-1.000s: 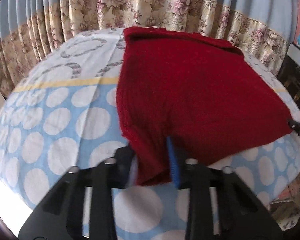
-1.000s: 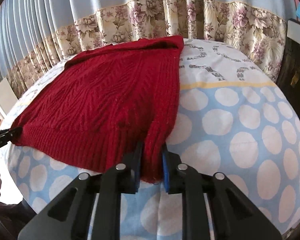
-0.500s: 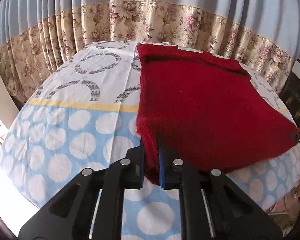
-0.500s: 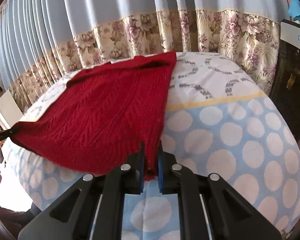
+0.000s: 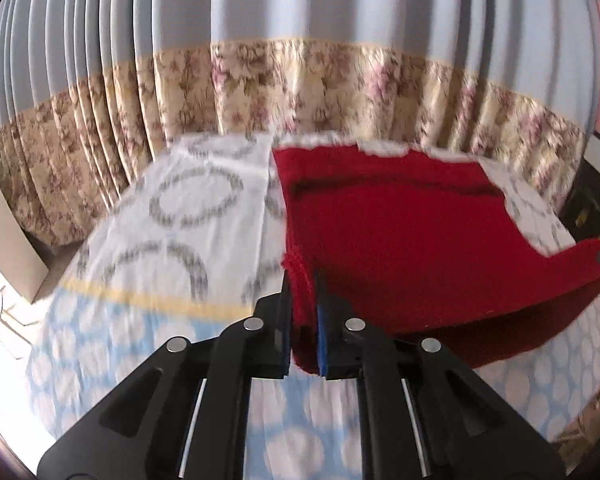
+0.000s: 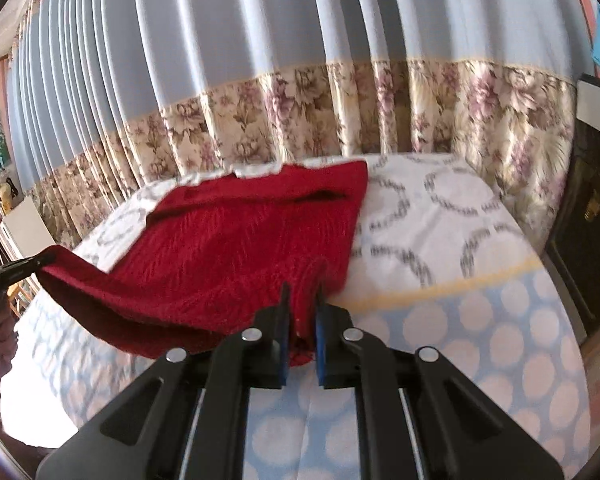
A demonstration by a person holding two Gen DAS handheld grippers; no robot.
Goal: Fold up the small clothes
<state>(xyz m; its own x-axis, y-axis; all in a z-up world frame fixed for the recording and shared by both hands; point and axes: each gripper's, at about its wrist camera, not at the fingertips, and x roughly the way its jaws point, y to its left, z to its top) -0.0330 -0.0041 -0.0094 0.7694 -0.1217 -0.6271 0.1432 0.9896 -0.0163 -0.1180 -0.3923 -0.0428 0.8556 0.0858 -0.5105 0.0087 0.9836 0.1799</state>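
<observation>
No writing can be read anywhere. The red sweater (image 5: 400,240), a thick ribbed cable knit, lies over the far half of the bed (image 6: 480,320), whose sheet is dotted and ringed. Its near hem is lifted at both corners: the left gripper (image 5: 303,312) pinches one corner, the right gripper (image 6: 302,320) the other.

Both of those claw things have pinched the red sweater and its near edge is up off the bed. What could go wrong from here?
The left gripper and right gripper each pinch only a small bunch of the red sweater at a near corner, so the knit might slip out. The hem between them sags, so the fold may land uneven. Its far edge lies close to the curtain, so it could slide off the bedsheet.
</observation>
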